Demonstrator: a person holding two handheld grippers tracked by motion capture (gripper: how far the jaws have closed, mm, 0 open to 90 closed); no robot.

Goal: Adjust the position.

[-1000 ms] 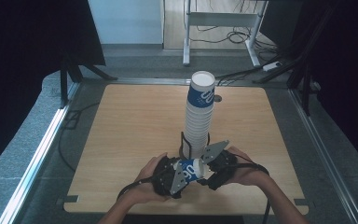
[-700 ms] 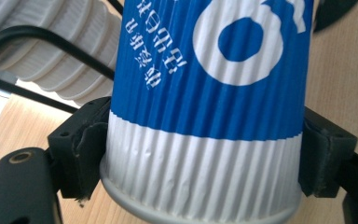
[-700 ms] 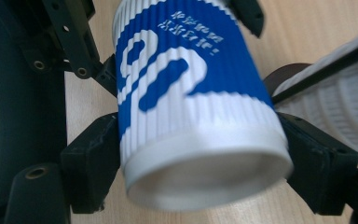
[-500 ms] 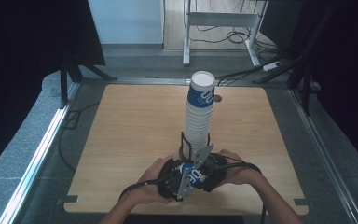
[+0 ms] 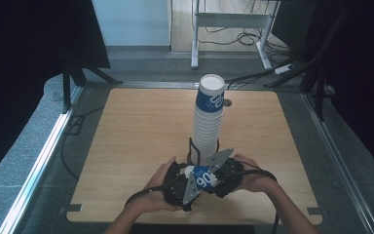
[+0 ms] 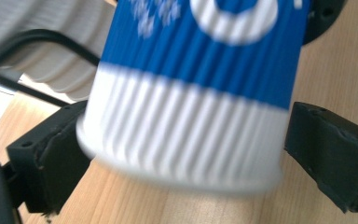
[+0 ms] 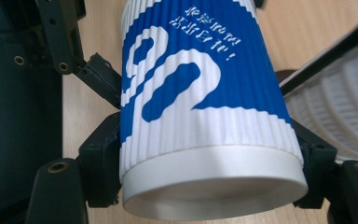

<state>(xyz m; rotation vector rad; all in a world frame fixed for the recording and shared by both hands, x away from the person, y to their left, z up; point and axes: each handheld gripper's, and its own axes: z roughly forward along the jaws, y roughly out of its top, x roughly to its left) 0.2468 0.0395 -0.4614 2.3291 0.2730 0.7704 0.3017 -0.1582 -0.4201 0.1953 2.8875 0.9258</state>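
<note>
At the near edge of the wooden table (image 5: pixel 126 146), in the high view, the person's left hand (image 5: pixel 158 192) held the left gripper (image 5: pixel 187 187), whose jaws had just been opening. In the left gripper view they stood spread, one on either side of the blue-and-white ribbed paper cup (image 6: pixel 191 107); the right-hand one stood clear of the cup's wall with bare table between, while the left-hand one sat close against the rim (whether it touched, the blur hid). The cup (image 5: pixel 203 176) lay on its side between the two grippers, just in front of the tall stack of cups (image 5: pixel 207 119), which stood upright near the middle of the table with a thin black wire frame (image 5: pixel 193 151) around its base. To the right, the right hand (image 5: pixel 253 178) held the right gripper (image 5: pixel 224 173), whose jaws had just been closing. In the right gripper view they pinched the cup (image 7: pixel 200 107) from both sides just below its open rim, which faced the camera. Part of the stack (image 7: pixel 340 112) showed at the right edge of that view.
</note>
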